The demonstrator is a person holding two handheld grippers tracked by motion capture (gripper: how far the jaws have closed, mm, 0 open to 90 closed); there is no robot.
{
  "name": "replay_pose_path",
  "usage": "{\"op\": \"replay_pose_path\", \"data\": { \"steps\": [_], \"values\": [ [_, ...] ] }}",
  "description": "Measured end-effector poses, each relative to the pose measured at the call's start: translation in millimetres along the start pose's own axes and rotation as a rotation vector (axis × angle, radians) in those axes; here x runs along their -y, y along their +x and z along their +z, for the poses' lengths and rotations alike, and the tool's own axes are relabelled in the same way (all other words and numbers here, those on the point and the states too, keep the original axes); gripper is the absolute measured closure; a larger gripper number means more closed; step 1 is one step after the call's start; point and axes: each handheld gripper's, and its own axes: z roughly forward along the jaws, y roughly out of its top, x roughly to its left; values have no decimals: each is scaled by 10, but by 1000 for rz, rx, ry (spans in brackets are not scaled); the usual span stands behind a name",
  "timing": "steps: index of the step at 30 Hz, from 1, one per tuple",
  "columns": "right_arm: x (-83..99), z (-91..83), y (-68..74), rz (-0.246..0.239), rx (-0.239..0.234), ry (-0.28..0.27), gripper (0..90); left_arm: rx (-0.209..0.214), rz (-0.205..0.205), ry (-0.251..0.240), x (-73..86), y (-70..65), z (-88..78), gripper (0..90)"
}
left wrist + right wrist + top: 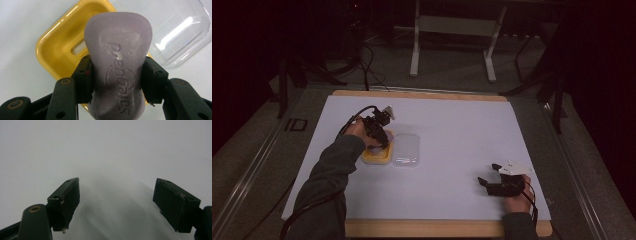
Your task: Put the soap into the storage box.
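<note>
A lilac bar of soap with embossed lettering is pinched across its waist by my left gripper, whose pads press on both sides. It hangs just above a yellow soap dish, whose base has a slot. In the high view the left gripper points down over the yellow dish at the table's left middle. Beside the dish lies a clear plastic lid, also seen as a transparent shell. My right gripper rests low at the front right, open, with nothing between its fingers.
A white sheet covers the wooden table. Beyond the far edge stand a white metal frame and dark stands with cables. The person's sleeve comes in from the lower left.
</note>
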Motion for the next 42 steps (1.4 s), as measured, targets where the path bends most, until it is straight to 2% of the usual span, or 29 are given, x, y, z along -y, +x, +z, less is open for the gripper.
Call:
{"op": "replay_pose_path", "data": {
  "steps": [10,21,36,42],
  "values": [
    [0,1,-2,3,0,0,211,-3,-29,-1,5,21,29,499],
    [-1,2,-1,3,1,2,211,-9,-78,-12,17,54,39,500],
    [-1,3,-2,3,-1,2,211,0,-140,-28,38,104,92,499],
    [0,2,-3,3,-2,1,211,6,-162,-19,54,135,121,499]
  ]
}}
